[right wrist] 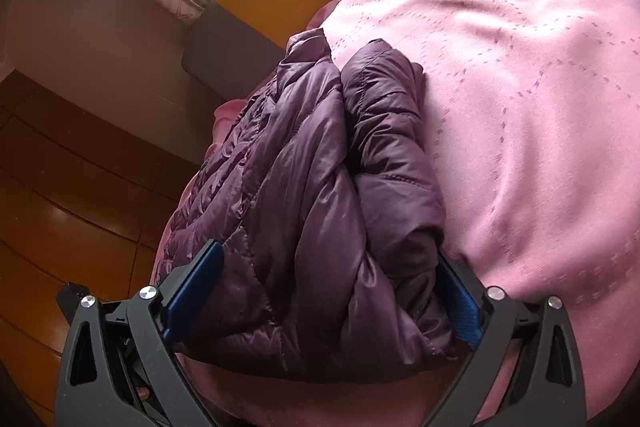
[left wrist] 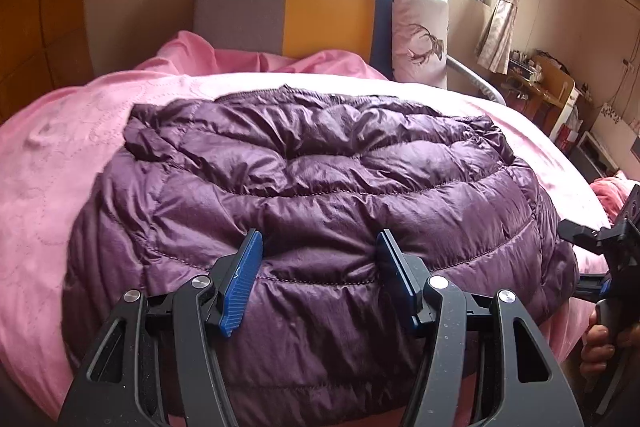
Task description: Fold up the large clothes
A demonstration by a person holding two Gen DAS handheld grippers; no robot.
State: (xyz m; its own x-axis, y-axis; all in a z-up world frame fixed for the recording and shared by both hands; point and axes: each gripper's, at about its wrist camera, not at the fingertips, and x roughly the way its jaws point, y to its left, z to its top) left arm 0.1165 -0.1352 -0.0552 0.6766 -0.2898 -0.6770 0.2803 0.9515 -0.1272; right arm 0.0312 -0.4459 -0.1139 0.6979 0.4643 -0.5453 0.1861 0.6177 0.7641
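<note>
A purple quilted down jacket (left wrist: 320, 167) lies folded on the pink bedspread (left wrist: 60, 167). My left gripper (left wrist: 320, 267) is at its near edge, with a puffed ridge of the jacket squeezed between the blue pads (left wrist: 244, 279). In the right wrist view the jacket (right wrist: 312, 167) shows as a thick bundle with a sleeve folded over. My right gripper (right wrist: 328, 291) straddles that bundle's end, jaws wide, both pads against the fabric. The right gripper's body (left wrist: 600, 239) and the hand (left wrist: 600, 347) holding it show at the jacket's right side.
A grey, yellow and blue headboard (left wrist: 320, 7) and a deer-print pillow (left wrist: 418, 35) stand at the bed's far end under a window. A cluttered desk (left wrist: 540, 79) is at the far right. Brown wooden panels (right wrist: 60, 187) lie beyond the bed's other side.
</note>
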